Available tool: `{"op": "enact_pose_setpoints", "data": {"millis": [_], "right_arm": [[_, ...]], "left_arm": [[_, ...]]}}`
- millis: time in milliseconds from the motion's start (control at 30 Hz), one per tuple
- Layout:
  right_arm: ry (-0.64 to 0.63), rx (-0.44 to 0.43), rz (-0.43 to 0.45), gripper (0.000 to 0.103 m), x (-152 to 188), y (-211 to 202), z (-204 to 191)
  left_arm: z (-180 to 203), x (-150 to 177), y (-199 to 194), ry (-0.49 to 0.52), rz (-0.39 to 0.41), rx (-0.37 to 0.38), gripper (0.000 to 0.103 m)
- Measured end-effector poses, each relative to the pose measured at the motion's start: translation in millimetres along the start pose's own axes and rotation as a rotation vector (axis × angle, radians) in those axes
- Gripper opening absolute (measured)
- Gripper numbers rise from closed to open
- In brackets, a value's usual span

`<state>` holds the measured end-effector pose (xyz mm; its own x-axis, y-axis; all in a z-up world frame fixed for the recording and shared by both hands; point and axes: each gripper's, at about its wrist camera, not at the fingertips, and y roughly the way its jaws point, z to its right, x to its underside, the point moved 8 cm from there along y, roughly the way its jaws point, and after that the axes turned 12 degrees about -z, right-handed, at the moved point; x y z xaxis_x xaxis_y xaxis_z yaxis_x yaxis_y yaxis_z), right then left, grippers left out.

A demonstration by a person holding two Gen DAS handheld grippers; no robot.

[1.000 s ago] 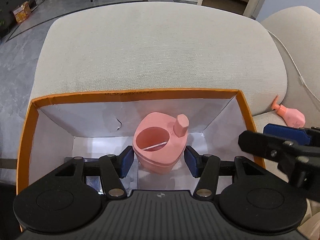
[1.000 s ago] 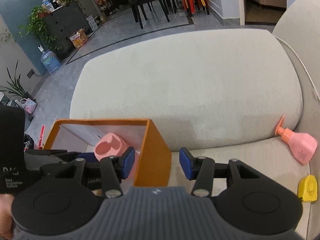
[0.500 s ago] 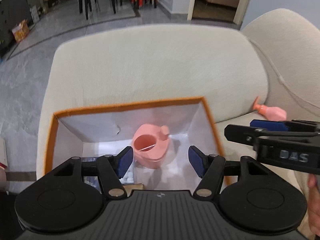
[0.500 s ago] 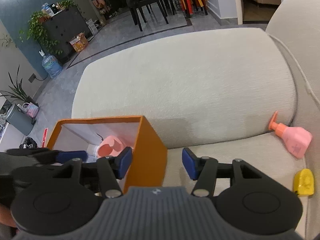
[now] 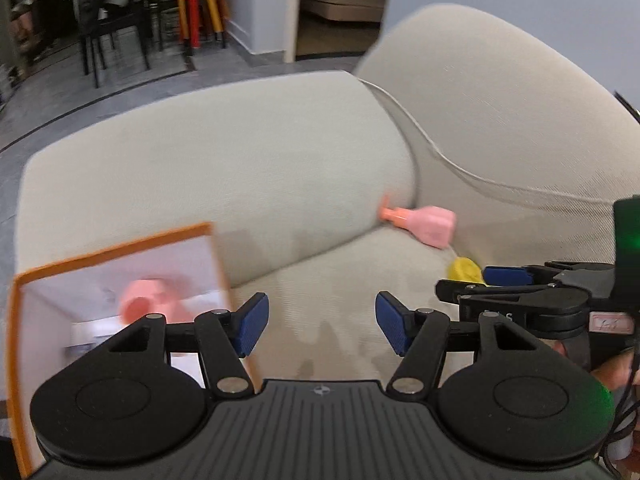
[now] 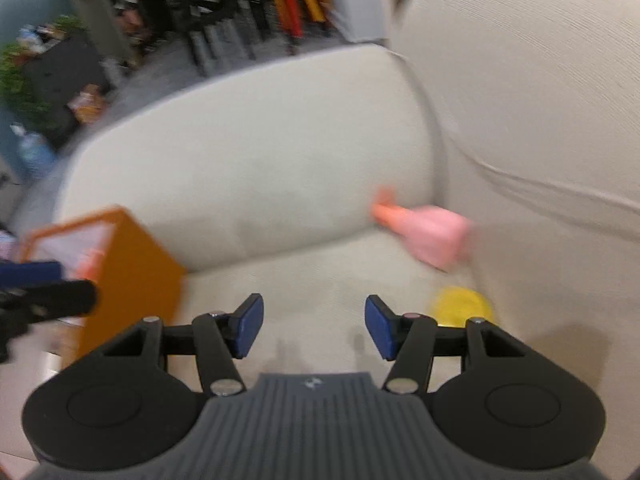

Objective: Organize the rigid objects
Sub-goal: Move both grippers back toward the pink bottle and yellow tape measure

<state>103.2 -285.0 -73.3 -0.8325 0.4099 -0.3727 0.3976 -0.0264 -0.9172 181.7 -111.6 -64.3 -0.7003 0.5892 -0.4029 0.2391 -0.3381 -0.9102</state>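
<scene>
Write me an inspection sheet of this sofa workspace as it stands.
Surface: beige sofa seat, bare between the grippers.
Job's things: orange box at left holds a pink cup; pink pump bottle lies on its side in the sofa corner; yellow object near it.
Clutter: nothing seen.
Grippers: left gripper open, empty; right gripper opening, empty.
Cables: thin white cord along the cushion seam.
Surroundings: dark chairs, red and yellow stools, blurred.
</scene>
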Motion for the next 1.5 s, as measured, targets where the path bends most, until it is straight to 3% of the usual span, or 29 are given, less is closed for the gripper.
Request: {"op": "enact_pose_setpoints", "data": {"millis": [133, 267, 467, 767, 933, 1167, 1200, 1333, 1500], "right_arm": [[0.046, 0.093, -0.008, 0.061, 15.2, 6.3, 48.1], [0.166, 0.046, -0.044, 0.060, 17.0, 15.0, 76.3], [0.193, 0.115, -0.051, 0.058, 7.9, 37.2, 76.4], [0.163, 0.227, -0.117, 0.053, 8.1, 79.9, 72.2], [0.147, 0.161, -0.092, 0.053, 6.2, 78.8, 70.2], [-0.060, -0.018, -0.068, 0.054, 5.8, 76.6, 19.0], [-0.063, -0.036, -0.068, 0.058, 5.5, 76.7, 17.1], [-0.021, -0.105, -0.029, 0.065, 2.7, 67.6, 22.0], [0.132, -0.031, 0.029, 0.071, 5.7, 39.4, 56.7]], "left_arm": [[24.6, -0.9, 18.5, 0.019, -0.017, 0.046, 0.073], [46.5, -4.1, 36.5, 0.045, -0.040, 0.070, 0.073], [64.1, -9.8, 54.3, 0.068, -0.060, 0.065, 0.073], [49.9, -9.3, 72.8, 0.048, -0.101, 0.038, 0.071], [43.0, -6.0, 76.7, 0.026, -0.112, 0.031, 0.071], [31.9, -3.1, 77.1, -0.032, -0.140, 0.006, 0.070], [31.3, -3.0, 76.5, -0.042, -0.143, 0.006, 0.070], [32.2, -5.8, 73.0, -0.091, -0.124, 0.020, 0.070], [45.7, -16.0, 71.9, -0.147, -0.055, 0.084, 0.070]]}}
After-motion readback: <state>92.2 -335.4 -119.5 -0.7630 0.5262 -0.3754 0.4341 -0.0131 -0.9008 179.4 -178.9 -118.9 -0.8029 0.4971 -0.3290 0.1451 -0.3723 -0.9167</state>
